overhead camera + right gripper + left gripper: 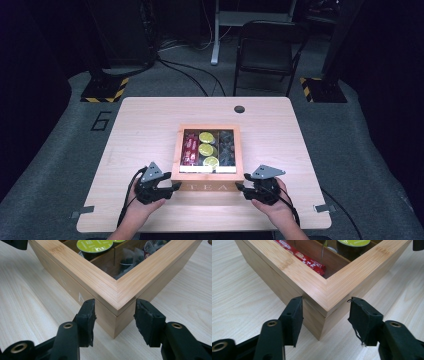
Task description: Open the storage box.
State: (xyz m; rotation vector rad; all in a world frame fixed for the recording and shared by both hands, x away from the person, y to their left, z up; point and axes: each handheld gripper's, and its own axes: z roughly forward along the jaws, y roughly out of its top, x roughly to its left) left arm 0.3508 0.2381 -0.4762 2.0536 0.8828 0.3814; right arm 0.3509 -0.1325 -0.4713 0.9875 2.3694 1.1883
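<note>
your left gripper (324, 315) and right gripper (115, 317) each straddle a near corner of the wooden tea box (208, 176) at the middle of the desk (145, 120); on both, the jaws look just short of the wood, pinching nothing. seat each jaw flat below the lid seam, squeeze both evenly, keep the box level
</note>
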